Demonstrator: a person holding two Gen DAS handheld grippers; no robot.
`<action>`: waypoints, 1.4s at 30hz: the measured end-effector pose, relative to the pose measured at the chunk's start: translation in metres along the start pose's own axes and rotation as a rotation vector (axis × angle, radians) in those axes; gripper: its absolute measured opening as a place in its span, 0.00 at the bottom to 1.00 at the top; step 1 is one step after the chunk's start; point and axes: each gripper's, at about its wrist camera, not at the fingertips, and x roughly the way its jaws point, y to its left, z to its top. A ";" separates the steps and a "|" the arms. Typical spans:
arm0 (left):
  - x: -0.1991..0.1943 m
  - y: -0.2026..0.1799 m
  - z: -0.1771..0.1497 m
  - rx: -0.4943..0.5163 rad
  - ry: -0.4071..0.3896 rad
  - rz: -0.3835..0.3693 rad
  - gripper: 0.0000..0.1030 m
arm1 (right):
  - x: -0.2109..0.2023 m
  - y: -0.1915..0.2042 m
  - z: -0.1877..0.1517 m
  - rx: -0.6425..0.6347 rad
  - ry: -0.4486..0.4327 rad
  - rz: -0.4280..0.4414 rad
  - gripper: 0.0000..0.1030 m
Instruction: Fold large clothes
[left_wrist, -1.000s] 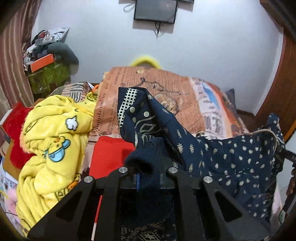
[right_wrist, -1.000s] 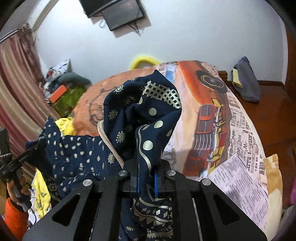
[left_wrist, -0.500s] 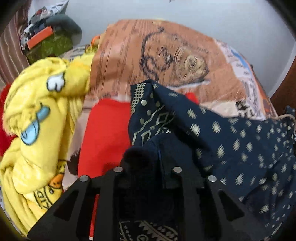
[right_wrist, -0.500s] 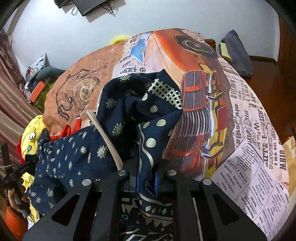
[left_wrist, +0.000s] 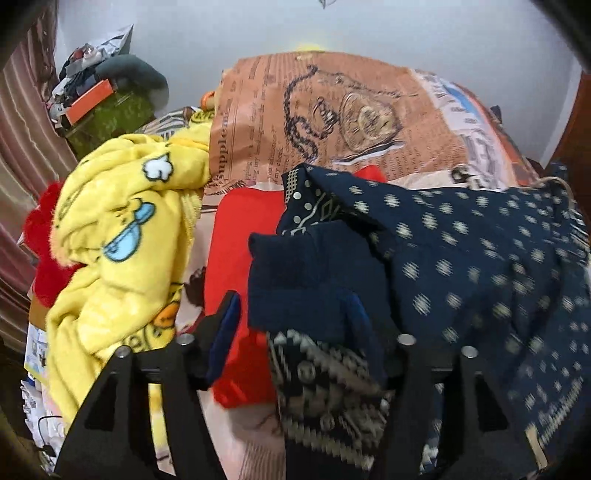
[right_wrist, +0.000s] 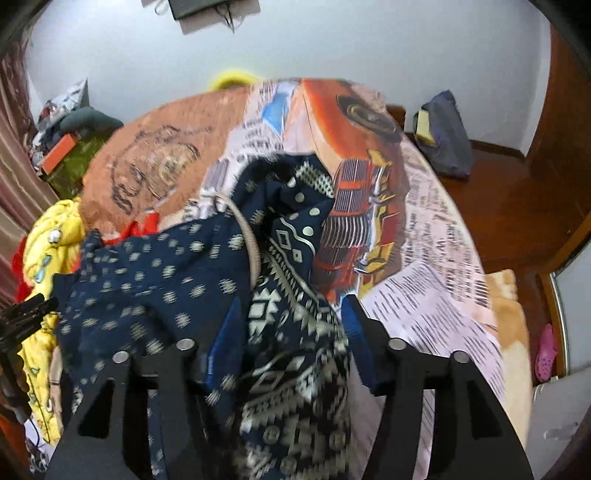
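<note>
Over the printed bedspread, both grippers point toward twelve o'clock; the left gripper gapes wide, the right gripper too; the navy patterned garment drapes loosely between their fingers, across the bed.

A home bedroom: printed bedspread on a bed, curtain, clothes piles, wall-mounted screen.

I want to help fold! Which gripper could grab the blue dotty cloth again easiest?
Probably the right gripper: the navy cloth fills the gap between its open fingers. The left gripper is open too, but the red cloth also shows in its gap.
</note>
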 end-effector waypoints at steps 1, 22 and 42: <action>-0.014 0.000 -0.004 0.004 -0.013 -0.003 0.66 | -0.010 0.002 -0.002 -0.001 -0.008 0.001 0.54; -0.113 0.015 -0.123 0.021 0.032 -0.150 0.86 | -0.118 0.035 -0.109 -0.190 0.027 0.022 0.69; -0.031 0.023 -0.223 -0.370 0.355 -0.434 0.87 | -0.068 -0.008 -0.192 0.165 0.230 0.201 0.71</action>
